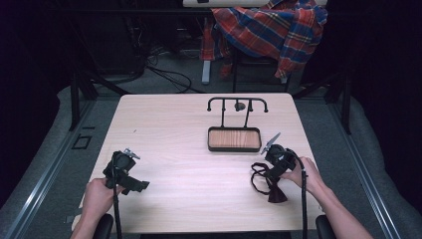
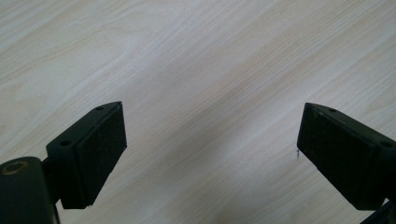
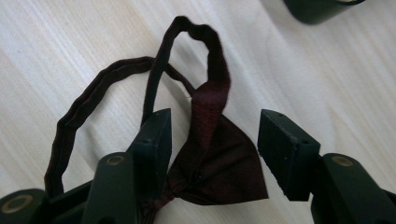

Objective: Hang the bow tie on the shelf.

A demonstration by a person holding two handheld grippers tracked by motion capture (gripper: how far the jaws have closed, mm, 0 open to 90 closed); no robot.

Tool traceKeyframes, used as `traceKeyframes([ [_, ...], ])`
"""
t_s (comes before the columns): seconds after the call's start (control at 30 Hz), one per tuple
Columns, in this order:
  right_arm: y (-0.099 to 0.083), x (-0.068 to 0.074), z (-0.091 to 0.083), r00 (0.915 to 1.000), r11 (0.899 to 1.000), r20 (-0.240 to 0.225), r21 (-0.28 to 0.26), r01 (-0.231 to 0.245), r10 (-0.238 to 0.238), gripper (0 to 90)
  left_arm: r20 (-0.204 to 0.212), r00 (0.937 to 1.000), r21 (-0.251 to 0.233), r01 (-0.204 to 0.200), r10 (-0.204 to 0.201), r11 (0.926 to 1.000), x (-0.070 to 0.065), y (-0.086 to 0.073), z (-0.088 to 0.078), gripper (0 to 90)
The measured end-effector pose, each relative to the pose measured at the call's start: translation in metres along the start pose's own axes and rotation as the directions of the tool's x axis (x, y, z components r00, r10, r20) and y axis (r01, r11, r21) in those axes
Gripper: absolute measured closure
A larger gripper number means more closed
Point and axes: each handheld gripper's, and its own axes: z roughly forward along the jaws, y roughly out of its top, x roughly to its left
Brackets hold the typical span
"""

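High view, from left to right: the left tongs [image 1: 130,169] are held low over bare surface [image 1: 189,169], spread wide and empty, well apart from the work. A dark stand with a wooden tray [image 1: 234,138] is seen farther back. At the right, the bow tie [image 1: 271,185] lies on the surface directly under the right tongs [image 1: 273,167], clearly the nearer pair. In the right gripper view the wing [image 3: 219,163] is bracketed at half width; the left pad seems to touch it, the right pad stands clear. The strap loops away ahead. The knot is hidden behind the jaws.
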Motion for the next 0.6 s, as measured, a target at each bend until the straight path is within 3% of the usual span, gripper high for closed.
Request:
traceKeyframes([
  [0.1, 0.001, 0.003, 0.004, 0.9997, 1.0, -0.019, 0.02, 0.013, -0.012, 49.0, -0.001, 1.0, 0.001, 0.002, -0.002, 1.0, 0.0, 0.0, 0.0, 8.7],
  [0.2, 0.001, 0.005, 0.007, 0.9993, 0.998, -0.01, 0.046, 0.035, -0.035, 53.3, -0.004, 1.0, 0.001, 0.003, -0.003, 1.0, 0.0, 0.0, 0.0, 8.8],
  [0.33, 0.0, 0.005, 0.011, 0.9997, 0.998, -0.014, 0.058, 0.023, -0.022, 64.8, -0.003, 1.0, 0.003, 0.003, -0.003, 1.0, 0.0, 0.0, 0.0, 8.9],
  [0.4, 0.0, 0.003, 0.01, 0.9992, 0.994, -0.01, 0.098, 0.041, -0.04, 68.6, -0.004, 1.0, 0.004, 0.001, -0.001, 1.0, 0.0, 0.0, 0.0, 9.0],
  [0.6, -0.002, 0.002, 0.013, 0.9999, 0.995, -0.006, 0.098, -0.01, 0.011, 83.2, -0.01, 1.0, 0.007, 0.0, 0.0, 1.0, 0.0, 0.0, 0.0, 9.1],
])
